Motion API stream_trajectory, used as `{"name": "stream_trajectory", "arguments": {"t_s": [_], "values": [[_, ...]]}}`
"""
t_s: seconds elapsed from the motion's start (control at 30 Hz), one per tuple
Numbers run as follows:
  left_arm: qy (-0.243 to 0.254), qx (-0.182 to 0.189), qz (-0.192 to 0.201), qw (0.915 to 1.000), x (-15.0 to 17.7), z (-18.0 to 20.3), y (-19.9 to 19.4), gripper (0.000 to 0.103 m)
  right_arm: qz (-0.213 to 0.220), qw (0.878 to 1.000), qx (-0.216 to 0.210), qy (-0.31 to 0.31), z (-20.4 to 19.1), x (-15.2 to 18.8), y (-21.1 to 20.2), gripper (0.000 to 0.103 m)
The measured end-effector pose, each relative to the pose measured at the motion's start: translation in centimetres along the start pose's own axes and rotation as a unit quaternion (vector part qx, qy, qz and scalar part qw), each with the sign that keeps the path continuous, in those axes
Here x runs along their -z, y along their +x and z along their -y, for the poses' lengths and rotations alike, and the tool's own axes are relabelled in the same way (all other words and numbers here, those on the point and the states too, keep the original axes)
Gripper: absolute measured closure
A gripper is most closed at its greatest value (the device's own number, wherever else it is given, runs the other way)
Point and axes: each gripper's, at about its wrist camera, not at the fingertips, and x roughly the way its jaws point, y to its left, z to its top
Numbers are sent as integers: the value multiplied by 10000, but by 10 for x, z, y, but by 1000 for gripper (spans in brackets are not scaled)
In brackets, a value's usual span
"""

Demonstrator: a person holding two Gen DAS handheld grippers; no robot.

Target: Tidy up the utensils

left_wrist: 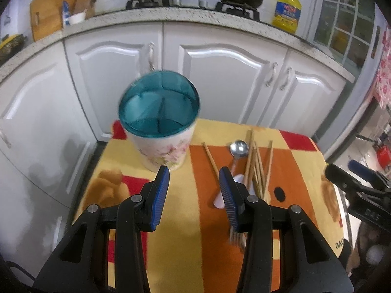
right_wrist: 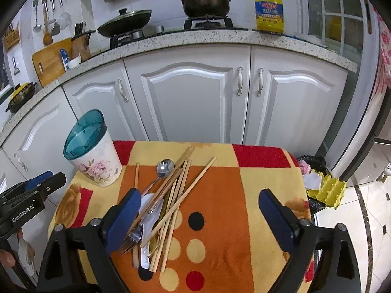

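Note:
A utensil holder (left_wrist: 158,122) with a floral white body and a teal divided rim stands at the table's far left corner. My left gripper (left_wrist: 194,173) hovers just in front of it, open and holding nothing. To its right lies a loose pile: several wooden chopsticks (right_wrist: 178,195), a metal spoon (right_wrist: 165,166), a white spoon (right_wrist: 146,219) and a fork (right_wrist: 133,239). My right gripper (right_wrist: 199,194) stands wide open above the cloth. Its left finger is over the pile's near end and nothing is pinched. The holder (right_wrist: 94,153) has no utensils in it.
The small table wears an orange, yellow and red patterned cloth (right_wrist: 232,219). White cabinet doors (right_wrist: 185,102) rise close behind it under a speckled counter with a wok, a pot and an oil bottle. A black bin (right_wrist: 315,190) with a yellow egg carton sits right of the table.

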Motion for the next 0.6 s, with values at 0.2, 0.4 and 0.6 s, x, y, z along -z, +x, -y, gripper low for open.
{"name": "stream_trajectory", "arguments": {"t_s": [0.2, 0.4, 0.6], "values": [[228, 335, -276, 9988, 8, 10, 20, 62, -278, 9993, -228, 41, 5, 7, 23, 32], [753, 493, -511, 9946, 4, 34, 44, 62, -648, 9953, -640, 335, 14, 4, 62, 48], [799, 428, -749, 9931, -8, 41, 84, 63, -1137, 9894, -710, 561, 27, -10, 122, 57]]}}
